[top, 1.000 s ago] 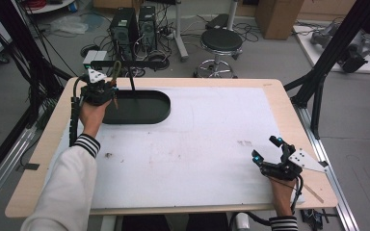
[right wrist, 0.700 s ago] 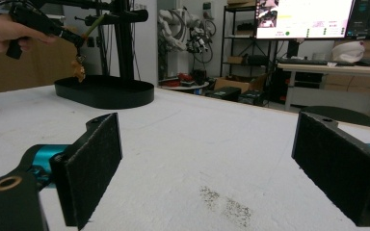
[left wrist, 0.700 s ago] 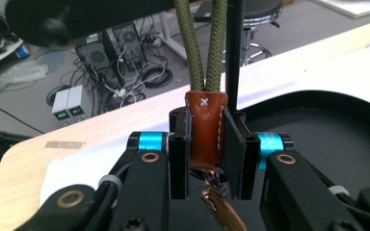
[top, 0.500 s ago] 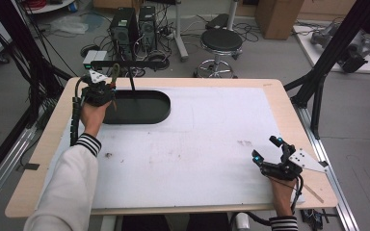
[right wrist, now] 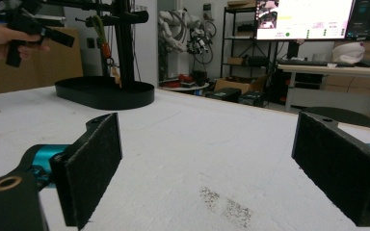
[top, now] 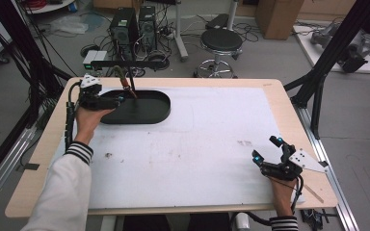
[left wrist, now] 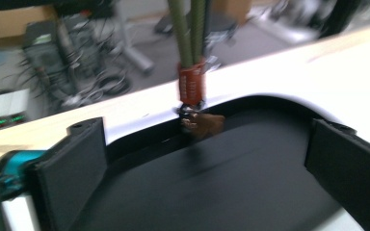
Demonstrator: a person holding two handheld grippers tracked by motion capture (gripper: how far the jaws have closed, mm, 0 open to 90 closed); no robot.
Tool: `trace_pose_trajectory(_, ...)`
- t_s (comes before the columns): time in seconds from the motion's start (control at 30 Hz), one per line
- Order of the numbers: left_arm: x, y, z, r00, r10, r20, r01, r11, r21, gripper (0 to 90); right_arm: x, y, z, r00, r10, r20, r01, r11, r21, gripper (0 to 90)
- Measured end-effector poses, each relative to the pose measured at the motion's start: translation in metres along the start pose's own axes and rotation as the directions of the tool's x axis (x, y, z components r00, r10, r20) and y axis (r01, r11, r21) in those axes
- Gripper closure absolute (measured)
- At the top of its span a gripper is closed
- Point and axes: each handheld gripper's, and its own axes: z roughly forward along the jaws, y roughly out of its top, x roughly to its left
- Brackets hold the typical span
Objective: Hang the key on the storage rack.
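Black oval tray (top: 139, 111) sits upper left of the high view, close to the desk's (top: 270, 96) far edge, and a green cord with a red-brown collar (left wrist: 191, 84) dangles over its back rim. Left gripper (top: 113, 101) hovers at the tray's left end, jaws spread wide, nothing between them. Right gripper (top: 270, 150) waits lower right near the desk's edge, jaws apart too. Wide bare white surface lies between them.
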Motion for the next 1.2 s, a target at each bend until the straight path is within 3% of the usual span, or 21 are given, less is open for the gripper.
trace_pose_trajectory(0.13, -0.003, -0.005, -0.024, 0.9989, 0.027, 0.038, -0.025, 0.998, -0.058, 1.7, 0.0, 0.0, 0.0, 1.0, 0.0, 0.002, 0.0, 1.0, 0.002, 9.5)
trace_pose_trajectory(0.3, -0.012, -0.022, -0.061, 0.9963, 0.082, 0.025, -0.078, 0.9869, -0.141, 1.7, 0.0, 0.0, 0.0, 1.0, -0.006, 0.002, 0.006, 1.0, 0.001, 9.5)
trace_pose_trajectory(0.47, -0.017, -0.058, -0.093, 0.9964, 0.053, 0.066, -0.039, 0.979, -0.2, 1.7, 0.0, 0.0, 0.0, 0.9999, -0.01, 0.002, 0.01, 1.0, 0.0, 9.5)
trace_pose_trajectory(0.57, -0.021, -0.075, -0.107, 0.9947, 0.056, 0.086, -0.035, 0.9735, -0.226, 1.7, 0.0, 0.0, 0.0, 1.0, -0.007, 0.003, 0.007, 1.0, 0.001, 9.5)
trace_pose_trajectory(0.67, -0.028, -0.089, -0.116, 0.9924, 0.08, 0.094, -0.057, 0.972, -0.228, 1.7, 0.001, 0.0, 0.0, 1.0, -0.007, 0.005, 0.007, 1.0, 0.001, 9.5)
trace_pose_trajectory(0.83, -0.039, -0.11, -0.128, 0.9906, 0.089, 0.103, -0.06, 0.9645, -0.257, 1.7, 0.001, 0.0, 0.0, 1.0, -0.005, 0.004, 0.005, 1.0, 0.006, 9.5)
trace_pose_trajectory(1.2, -0.05, -0.142, -0.143, 0.9853, 0.077, 0.153, -0.023, 0.9456, -0.325, 1.7, 0.001, 0.0, 0.001, 0.9999, -0.012, 0.008, 0.012, 1.0, 0.008, 9.5)
